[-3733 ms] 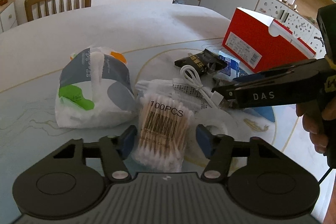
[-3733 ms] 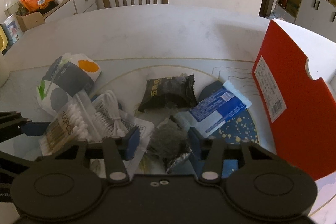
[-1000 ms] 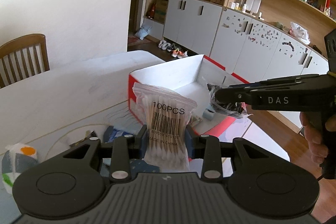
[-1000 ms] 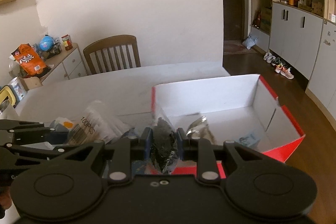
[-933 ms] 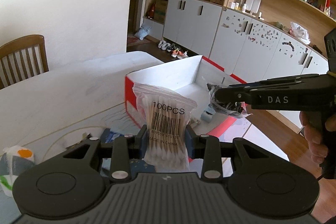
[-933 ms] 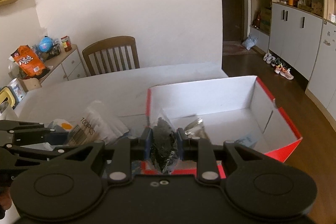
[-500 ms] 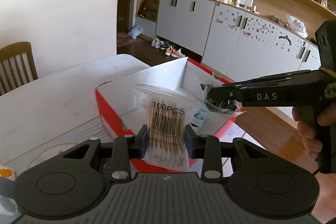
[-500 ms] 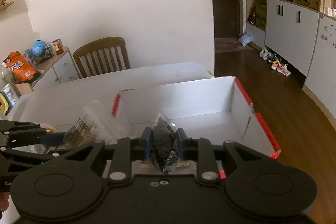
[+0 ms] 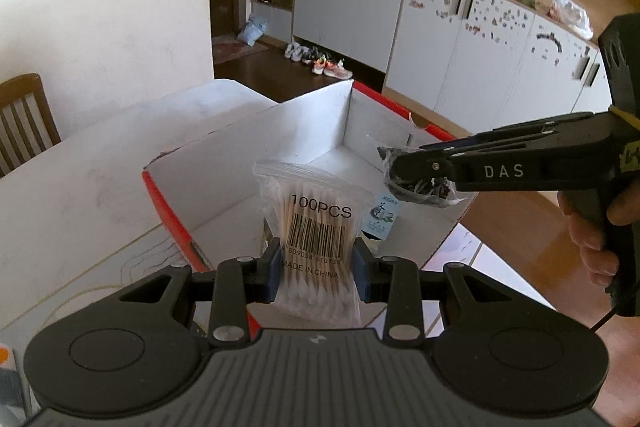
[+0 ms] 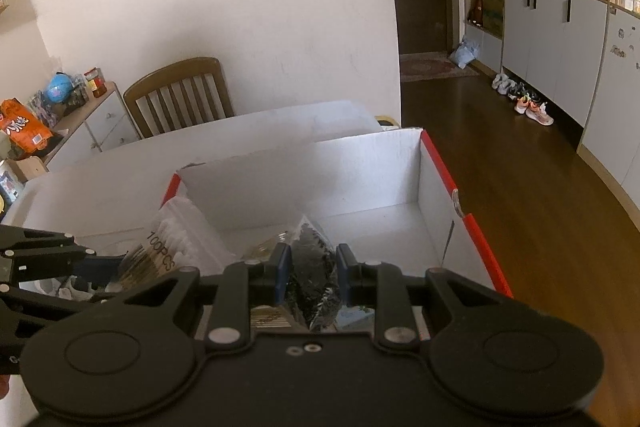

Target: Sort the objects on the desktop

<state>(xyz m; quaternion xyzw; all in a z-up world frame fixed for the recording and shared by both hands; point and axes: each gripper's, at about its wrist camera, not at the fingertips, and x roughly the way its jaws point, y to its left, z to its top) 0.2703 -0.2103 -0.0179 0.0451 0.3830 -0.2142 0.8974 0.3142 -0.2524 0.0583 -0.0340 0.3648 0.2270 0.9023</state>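
Observation:
My left gripper is shut on a clear bag of cotton swabs marked 100PCS and holds it upright above the near edge of an open red box with a white inside. My right gripper is shut on a small dark crinkled packet and holds it over the same box. In the left wrist view the right gripper comes in from the right with the packet hanging over the box. The swab bag shows at left in the right wrist view.
The box sits on a pale table near its far corner. A small blue-printed packet lies inside the box. A wooden chair stands behind the table. Cabinets and wooden floor lie beyond.
Both grippers picked their items off the table and carried them to the red box. Over the last second the box has come closer and lies under both items.

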